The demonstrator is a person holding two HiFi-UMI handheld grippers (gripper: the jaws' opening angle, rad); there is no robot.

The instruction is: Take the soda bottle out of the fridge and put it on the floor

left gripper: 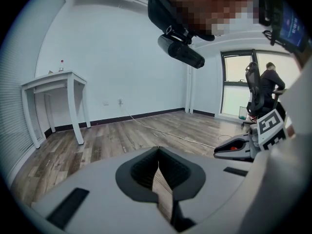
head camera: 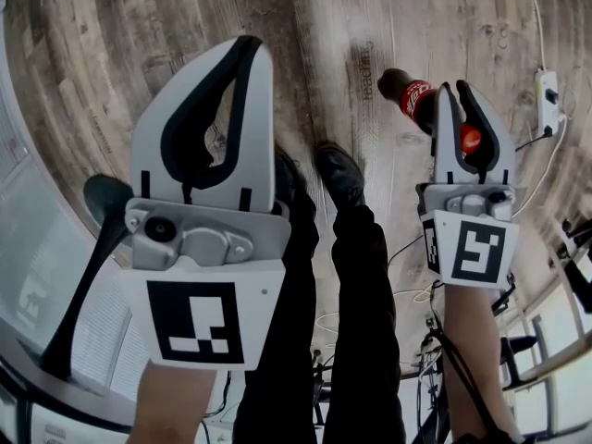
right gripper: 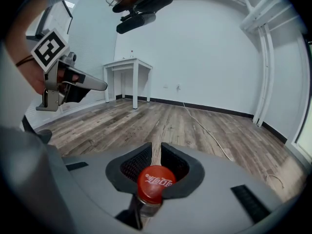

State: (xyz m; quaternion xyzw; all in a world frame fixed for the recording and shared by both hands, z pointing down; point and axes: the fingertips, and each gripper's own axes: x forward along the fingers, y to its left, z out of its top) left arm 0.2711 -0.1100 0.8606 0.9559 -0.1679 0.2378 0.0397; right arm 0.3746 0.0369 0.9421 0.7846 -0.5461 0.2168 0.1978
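My right gripper (head camera: 455,89) is shut on the neck of the soda bottle (head camera: 407,95), a dark bottle with a red label. Its body sticks out left of the jaws, above the wood floor (head camera: 398,17). The right gripper view shows the red cap (right gripper: 156,183) between the black pads (right gripper: 134,167), just behind the gripper (right gripper: 157,147) tips. My left gripper (head camera: 248,44) is held up at the left, with its jaws closed together and nothing between them. Its tips (left gripper: 157,150) meet in the left gripper view, where the right gripper (left gripper: 239,147) shows at the right.
The person's dark legs and shoes (head camera: 340,174) stand between the grippers. A white power strip (head camera: 548,91) and a cable (right gripper: 204,126) lie on the floor. A white table (right gripper: 127,65) stands by the far wall. Another person (left gripper: 268,82) sits by the window.
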